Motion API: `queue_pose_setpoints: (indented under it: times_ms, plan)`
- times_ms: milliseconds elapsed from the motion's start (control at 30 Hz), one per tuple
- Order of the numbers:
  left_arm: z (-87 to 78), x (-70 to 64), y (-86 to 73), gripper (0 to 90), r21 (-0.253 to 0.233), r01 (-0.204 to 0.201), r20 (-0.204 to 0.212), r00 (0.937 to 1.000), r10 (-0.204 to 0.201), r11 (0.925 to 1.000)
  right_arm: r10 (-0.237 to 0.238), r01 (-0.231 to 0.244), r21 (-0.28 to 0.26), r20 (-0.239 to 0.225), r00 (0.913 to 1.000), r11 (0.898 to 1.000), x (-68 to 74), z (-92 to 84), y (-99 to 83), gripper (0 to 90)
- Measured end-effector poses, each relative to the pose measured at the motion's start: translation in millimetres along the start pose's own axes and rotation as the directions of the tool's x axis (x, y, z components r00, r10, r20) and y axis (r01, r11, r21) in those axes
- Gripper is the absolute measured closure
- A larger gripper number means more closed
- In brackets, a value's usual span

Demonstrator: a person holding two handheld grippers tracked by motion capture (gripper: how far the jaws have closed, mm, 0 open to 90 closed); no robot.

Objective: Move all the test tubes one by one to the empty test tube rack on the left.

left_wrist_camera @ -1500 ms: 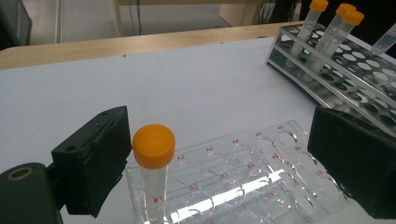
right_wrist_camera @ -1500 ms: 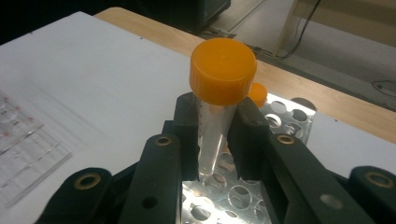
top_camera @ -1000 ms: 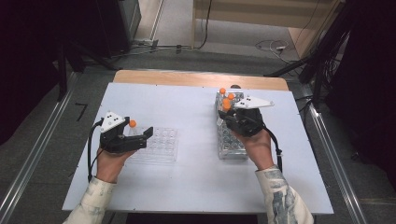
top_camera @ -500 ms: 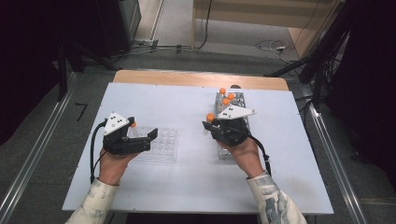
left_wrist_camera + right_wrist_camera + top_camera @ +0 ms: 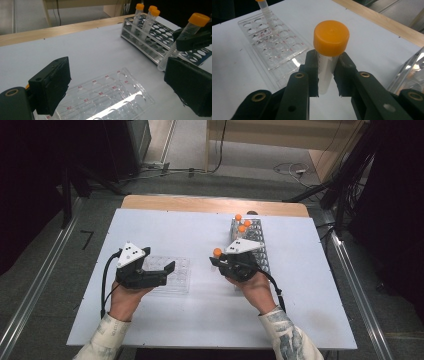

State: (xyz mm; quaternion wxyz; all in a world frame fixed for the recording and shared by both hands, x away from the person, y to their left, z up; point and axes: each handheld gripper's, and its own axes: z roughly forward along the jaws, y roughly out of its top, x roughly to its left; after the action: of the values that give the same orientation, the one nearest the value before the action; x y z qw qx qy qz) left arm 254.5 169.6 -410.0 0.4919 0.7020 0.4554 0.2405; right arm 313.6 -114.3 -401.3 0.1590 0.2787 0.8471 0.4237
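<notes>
Your tube point(image 5: 327, 67), clear with an orange cap point(image 5: 331, 37), sits clamped between the jaws of your right gripper point(image 5: 328, 75), gripped just under the cap. In the high view the right gripper point(image 5: 220, 261) holds it upright above the surface point(image 5: 200, 227), between the rack point(image 5: 257, 251) and the well plate point(image 5: 172, 275), the cap at the gripper's left tip. From the left gripper view the tube point(image 5: 178, 45) hangs tilted, its pointed bottom clear of the white surface, just in front of the rack point(image 5: 160, 42).

Three more orange-capped tubes point(image 5: 147, 20) stand at the far end of the metal rack; the other holes I can see are empty. High view shows them point(image 5: 242, 222) at the rack's far end too.

Your left gripper point(image 5: 120, 85) has its jaws wide apart, nothing between them, over the clear well plate point(image 5: 105, 97) with red labels. High view: the left gripper point(image 5: 167, 270) is at the plate's left edge, pointing right. The plate lies flat on the surface, well apart from the rack. A wooden strip point(image 5: 210, 205) runs along the far edge.
</notes>
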Motion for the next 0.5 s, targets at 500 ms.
queue_pose_setpoints:
  times_ms: [500]
  plan:
    - [20.5,-34.4,3.0,14.4,0.009,-0.029,0.105,0.9941,0.028,0.9995,-0.045,0.049,0.063,-0.056,0.9974,0.997,20.3,17.3,-7.8,72.1]
